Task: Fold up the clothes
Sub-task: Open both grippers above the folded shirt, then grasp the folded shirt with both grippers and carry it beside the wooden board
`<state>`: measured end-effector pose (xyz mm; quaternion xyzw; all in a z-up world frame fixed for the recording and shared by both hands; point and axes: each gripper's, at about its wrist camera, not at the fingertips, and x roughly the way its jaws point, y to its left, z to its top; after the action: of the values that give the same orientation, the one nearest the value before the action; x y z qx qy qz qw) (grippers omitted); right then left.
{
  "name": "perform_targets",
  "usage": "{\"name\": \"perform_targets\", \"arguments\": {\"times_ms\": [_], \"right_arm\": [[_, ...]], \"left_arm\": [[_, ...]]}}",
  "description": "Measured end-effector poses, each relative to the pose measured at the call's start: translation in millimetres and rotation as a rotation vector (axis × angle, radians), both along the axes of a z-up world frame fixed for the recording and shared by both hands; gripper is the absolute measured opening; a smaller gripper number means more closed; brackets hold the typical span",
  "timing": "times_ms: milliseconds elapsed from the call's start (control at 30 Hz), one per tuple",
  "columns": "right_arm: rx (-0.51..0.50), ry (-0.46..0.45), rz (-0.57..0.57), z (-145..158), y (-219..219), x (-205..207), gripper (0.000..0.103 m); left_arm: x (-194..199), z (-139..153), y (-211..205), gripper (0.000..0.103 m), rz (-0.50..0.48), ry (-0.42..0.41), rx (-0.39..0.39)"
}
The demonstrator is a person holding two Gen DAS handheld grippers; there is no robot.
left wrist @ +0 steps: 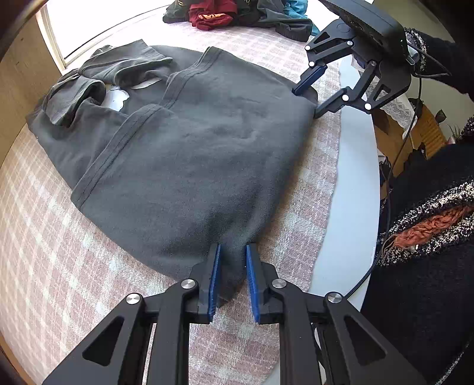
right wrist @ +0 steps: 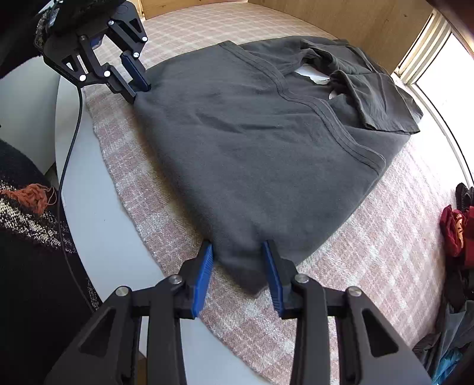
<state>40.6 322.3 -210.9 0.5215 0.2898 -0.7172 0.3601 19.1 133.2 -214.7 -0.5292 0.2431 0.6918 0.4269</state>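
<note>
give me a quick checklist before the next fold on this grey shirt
1. Left gripper at a near corner of the grey shirt, cloth between its jaws: ok.
2. Right gripper at the other near corner: ok.
3. Jaws clamped on the cloth: not ok, both stand apart.
4. Hem folded up, lying smooth: ok.
5. Sleeves flat: not ok, bunched at the far end.
6. Clothes pile apart from the shirt: ok.
</note>
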Motion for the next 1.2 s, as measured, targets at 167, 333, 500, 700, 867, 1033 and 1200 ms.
{"name": "perform_targets", "arguments": {"times_ms": [167, 333, 500, 700, 867, 1033, 1200], "right_arm": [[-0.014, -0.02, -0.008, 16.1, 3.8, -9.2, 0.01], [-0.012, 0.066, 0.002, 57.6, 3.0, -24.7, 0.007], [-0.043, 0.173, -0.033, 114.0, -12.3, -78.4, 0.007], [-0.026, 0.254, -0.065, 155.6, -14.3, -175.0, 0.006], [0.018, 0.288, -0.107, 153.4, -19.2, -271.3, 0.006], [0.032, 0.253, -0.155, 116.0, -18.4, -366.8, 0.006], [0.048, 0.183, -0.173, 61.6, -18.3, -438.9, 0.006]], "left_arm": [[4.8, 11.6, 3.2, 0.005, -0.015, 0.057, -0.015], [-9.6, 62.1, -7.2, 0.004, 0.038, 0.171, 0.037], [-62.9, 113.8, -11.7, 0.004, 0.078, 0.316, 0.059], [-159.1, 153.1, -14.2, 0.004, 0.099, 0.417, 0.06], [-253.3, 157.7, -8.2, 0.004, 0.101, 0.452, 0.022], [-348.4, 122.0, -6.5, 0.004, 0.109, 0.399, -0.009], [-417.8, 63.9, -5.1, 0.004, 0.097, 0.327, -0.048]]}}
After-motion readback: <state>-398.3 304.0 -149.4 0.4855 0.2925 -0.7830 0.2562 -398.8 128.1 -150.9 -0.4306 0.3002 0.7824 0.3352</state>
